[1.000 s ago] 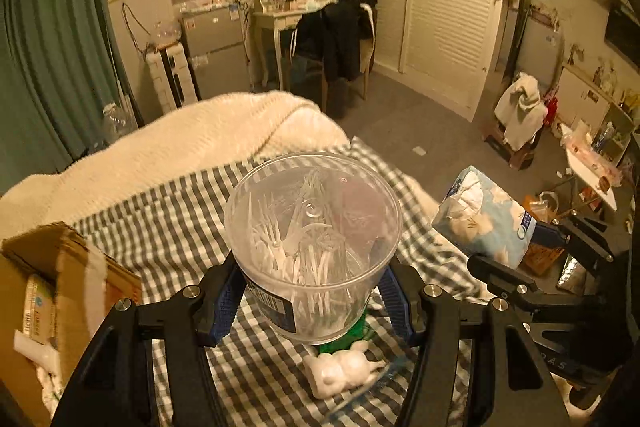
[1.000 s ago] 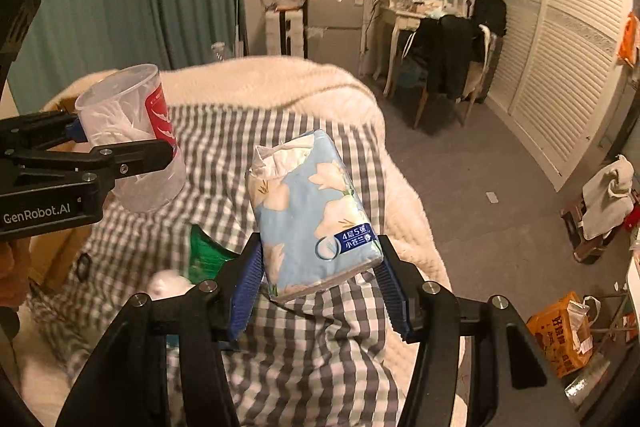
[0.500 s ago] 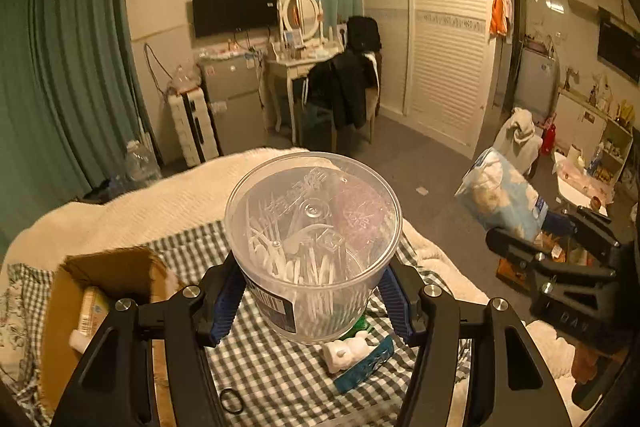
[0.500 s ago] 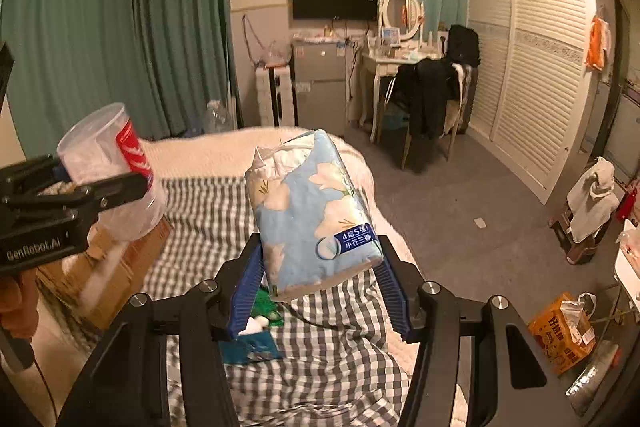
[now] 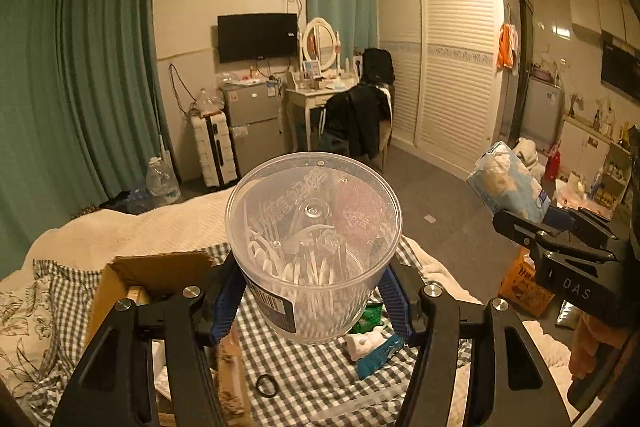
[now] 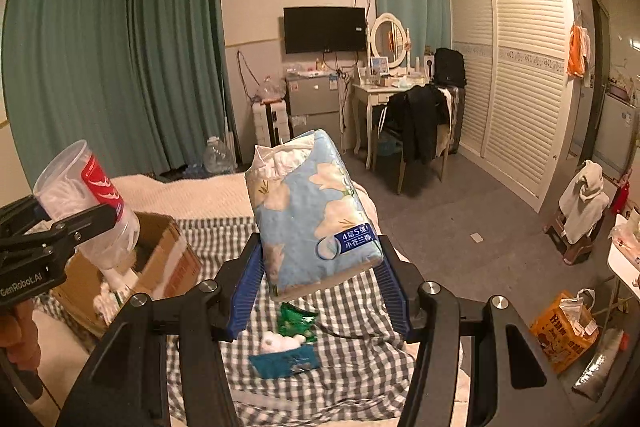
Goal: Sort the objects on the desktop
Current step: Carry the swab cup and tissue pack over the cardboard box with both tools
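Observation:
My left gripper point(image 5: 312, 291) is shut on a clear plastic tub of white floss picks point(image 5: 314, 243), held high above the checked cloth point(image 5: 320, 383). The same tub point(image 6: 86, 203), with its red label, shows at the left of the right wrist view. My right gripper point(image 6: 318, 283) is shut on a light blue flowered tissue pack point(image 6: 312, 211), also lifted; the pack point(image 5: 506, 187) appears at the right of the left wrist view. An open cardboard box point(image 5: 156, 275) with items inside sits on the bed at the left, below the tub.
On the checked cloth lie a green packet point(image 6: 296, 319), a small white figure point(image 6: 276, 341), a teal packet point(image 6: 286, 363) and a black ring point(image 5: 267, 385). A cream blanket point(image 5: 132, 227) covers the far bed. An orange bag point(image 6: 566, 331) stands on the floor at right.
Both grippers rose with their loads, so the bed sank lower in both views and more of the room shows. The cardboard box has come into sight below the tub.

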`<state>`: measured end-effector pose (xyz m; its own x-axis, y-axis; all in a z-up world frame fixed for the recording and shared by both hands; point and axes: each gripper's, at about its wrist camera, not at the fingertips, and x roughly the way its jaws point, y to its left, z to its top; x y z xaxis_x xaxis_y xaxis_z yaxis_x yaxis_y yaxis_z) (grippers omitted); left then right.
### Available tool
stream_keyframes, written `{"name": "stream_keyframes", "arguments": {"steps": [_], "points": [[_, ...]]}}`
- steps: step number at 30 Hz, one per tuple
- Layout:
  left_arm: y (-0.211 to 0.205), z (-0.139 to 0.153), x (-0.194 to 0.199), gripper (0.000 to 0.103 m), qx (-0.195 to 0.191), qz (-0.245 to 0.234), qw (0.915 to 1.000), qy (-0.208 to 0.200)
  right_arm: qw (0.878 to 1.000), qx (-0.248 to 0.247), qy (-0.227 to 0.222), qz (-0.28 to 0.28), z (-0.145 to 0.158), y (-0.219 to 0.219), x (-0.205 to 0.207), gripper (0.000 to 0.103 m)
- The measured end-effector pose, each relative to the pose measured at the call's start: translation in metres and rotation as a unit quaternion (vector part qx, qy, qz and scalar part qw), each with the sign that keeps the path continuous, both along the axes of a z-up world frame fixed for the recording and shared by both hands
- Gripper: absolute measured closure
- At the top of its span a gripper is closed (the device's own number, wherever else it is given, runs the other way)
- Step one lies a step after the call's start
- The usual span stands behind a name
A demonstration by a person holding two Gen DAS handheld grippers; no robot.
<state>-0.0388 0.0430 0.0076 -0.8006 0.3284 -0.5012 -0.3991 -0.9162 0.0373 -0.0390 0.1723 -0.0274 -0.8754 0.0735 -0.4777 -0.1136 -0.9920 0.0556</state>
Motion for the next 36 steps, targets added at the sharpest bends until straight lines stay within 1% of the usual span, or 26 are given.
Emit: {"name": "stream_keyframes", "arguments": {"steps": [7, 12, 15, 22, 26, 30, 36], "points": [[-0.038, 0.012, 0.010, 0.041, 0.006, 0.017, 0.9997, 0.015, 1.000, -0.004, 0.018, 0.007, 0.013, -0.035, 0.004, 0.049], [-0.067, 0.015, 0.008, 0.041, 0.022, 0.036, 0.9990, 0.010, 0.999, -0.006, 0.031, 0.019, 0.017, -0.062, 0.003, 0.049], [-0.081, 0.016, 0.007, 0.041, 0.021, 0.042, 0.9988, 0.013, 0.999, -0.014, 0.037, 0.027, 0.018, -0.080, 0.002, 0.049], [-0.123, 0.010, 0.004, 0.041, 0.018, 0.069, 0.9973, 0.017, 0.998, -0.020, 0.042, 0.052, 0.016, -0.117, -0.009, 0.049], [-0.144, 0.005, -0.002, 0.041, 0.014, 0.085, 0.9962, 0.012, 0.997, -0.023, 0.039, 0.068, 0.012, -0.135, -0.018, 0.049], [-0.165, 0.000, -0.006, 0.041, 0.017, 0.101, 0.9947, 0.007, 0.995, -0.025, 0.035, 0.087, 0.007, -0.157, -0.026, 0.049], [-0.190, -0.002, -0.013, 0.041, 0.010, 0.119, 0.9927, 0.010, 0.993, -0.026, 0.027, 0.112, -0.002, -0.188, -0.035, 0.049]]}}
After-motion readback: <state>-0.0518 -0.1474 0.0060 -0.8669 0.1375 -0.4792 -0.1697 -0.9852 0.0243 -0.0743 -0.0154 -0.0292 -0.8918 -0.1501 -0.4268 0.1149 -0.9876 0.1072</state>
